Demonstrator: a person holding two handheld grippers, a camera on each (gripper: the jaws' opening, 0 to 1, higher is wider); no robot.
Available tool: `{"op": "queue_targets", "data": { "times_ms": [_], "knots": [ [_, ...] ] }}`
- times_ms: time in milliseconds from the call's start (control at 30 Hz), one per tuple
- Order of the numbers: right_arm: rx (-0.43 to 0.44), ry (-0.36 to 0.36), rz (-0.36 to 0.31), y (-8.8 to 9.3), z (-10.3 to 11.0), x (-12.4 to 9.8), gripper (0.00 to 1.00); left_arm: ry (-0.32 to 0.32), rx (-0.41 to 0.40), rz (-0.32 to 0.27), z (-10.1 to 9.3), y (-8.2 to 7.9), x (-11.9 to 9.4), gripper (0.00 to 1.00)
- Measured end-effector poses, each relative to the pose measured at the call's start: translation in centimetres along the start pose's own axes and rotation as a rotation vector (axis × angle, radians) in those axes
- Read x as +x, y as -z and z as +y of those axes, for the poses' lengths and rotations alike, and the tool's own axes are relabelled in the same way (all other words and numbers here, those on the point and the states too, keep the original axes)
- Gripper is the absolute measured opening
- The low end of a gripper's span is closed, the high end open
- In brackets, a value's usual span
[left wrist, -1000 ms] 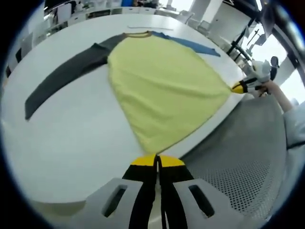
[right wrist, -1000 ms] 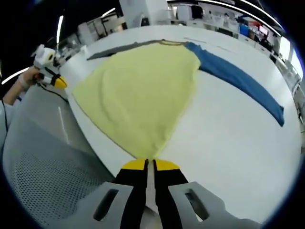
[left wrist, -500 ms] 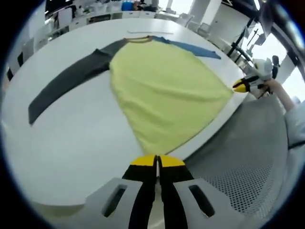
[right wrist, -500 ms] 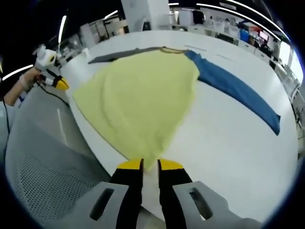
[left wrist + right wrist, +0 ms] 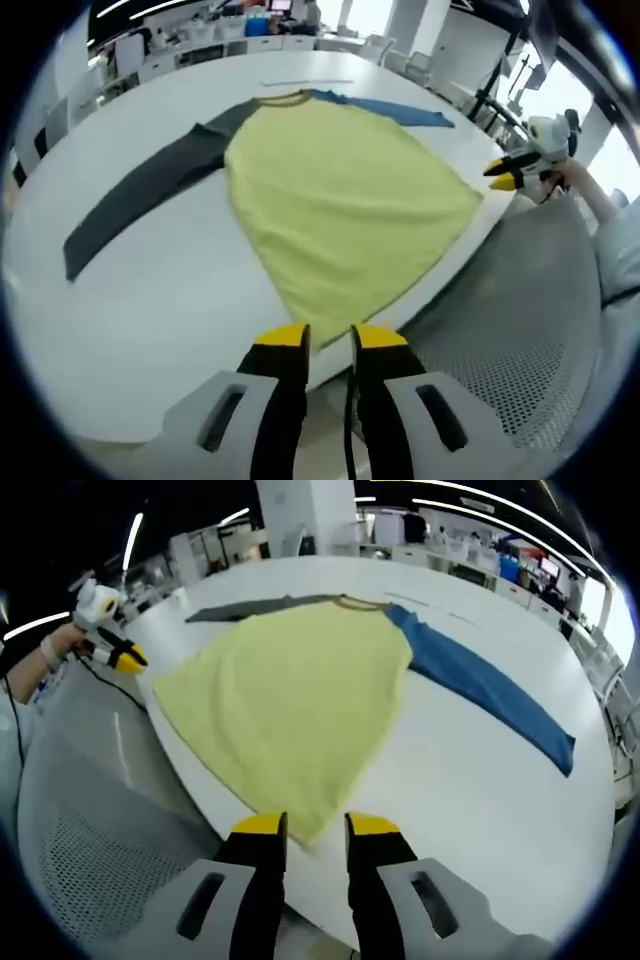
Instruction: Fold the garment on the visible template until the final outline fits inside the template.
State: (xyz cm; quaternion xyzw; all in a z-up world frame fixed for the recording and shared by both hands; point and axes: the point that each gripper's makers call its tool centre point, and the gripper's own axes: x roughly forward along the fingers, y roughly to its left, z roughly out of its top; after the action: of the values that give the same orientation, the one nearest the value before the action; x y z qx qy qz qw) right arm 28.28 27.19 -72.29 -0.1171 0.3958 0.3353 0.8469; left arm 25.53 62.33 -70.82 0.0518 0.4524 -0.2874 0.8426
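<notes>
A long-sleeved garment lies flat on the white table (image 5: 150,300), its yellow body (image 5: 340,190) (image 5: 290,700) spread with the hem at the near edge. One sleeve is dark grey (image 5: 140,190) (image 5: 250,608), the other blue (image 5: 400,105) (image 5: 490,690). My left gripper (image 5: 328,336) stands open just short of one hem corner, nothing between its fingers. My right gripper (image 5: 315,825) is open too, just off the other hem corner. Each gripper appears in the other's view, held by a hand: the right gripper (image 5: 512,176) and the left gripper (image 5: 122,657).
A thin marked line (image 5: 305,82) runs on the table beyond the collar. A grey mesh chair (image 5: 520,330) (image 5: 90,810) stands between the person and the table edge. Desks and shelves fill the room behind the table.
Both grippers were shut on the yellow hem corners; the right one opened first, then the left. The released hem now lies on the table.
</notes>
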Motion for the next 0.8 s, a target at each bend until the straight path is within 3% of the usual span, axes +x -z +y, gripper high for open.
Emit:
{"op": "queue_targets", "data": {
  "times_ms": [100, 300, 433, 800],
  "knots": [
    [-0.009, 0.013, -0.018, -0.6, 0.0, -0.5, 0.26, 0.004, -0.002, -0.043, -0.3, -1.0, -0.5, 0.19],
    [-0.011, 0.029, -0.036, -1.0, -0.1, -0.7, 0.27, -0.016, 0.029, -0.053, -0.2, -1.3, -1.0, 0.28],
    [-0.016, 0.040, -0.049, -1.2, -0.1, -1.1, 0.31, -0.006, 0.000, -0.091, -0.3, -1.7, -1.4, 0.31],
    [-0.021, 0.037, -0.103, -2.7, 0.5, -2.5, 0.38, -0.015, 0.030, -0.094, -1.0, -1.6, -1.9, 0.45]
  ]
}}
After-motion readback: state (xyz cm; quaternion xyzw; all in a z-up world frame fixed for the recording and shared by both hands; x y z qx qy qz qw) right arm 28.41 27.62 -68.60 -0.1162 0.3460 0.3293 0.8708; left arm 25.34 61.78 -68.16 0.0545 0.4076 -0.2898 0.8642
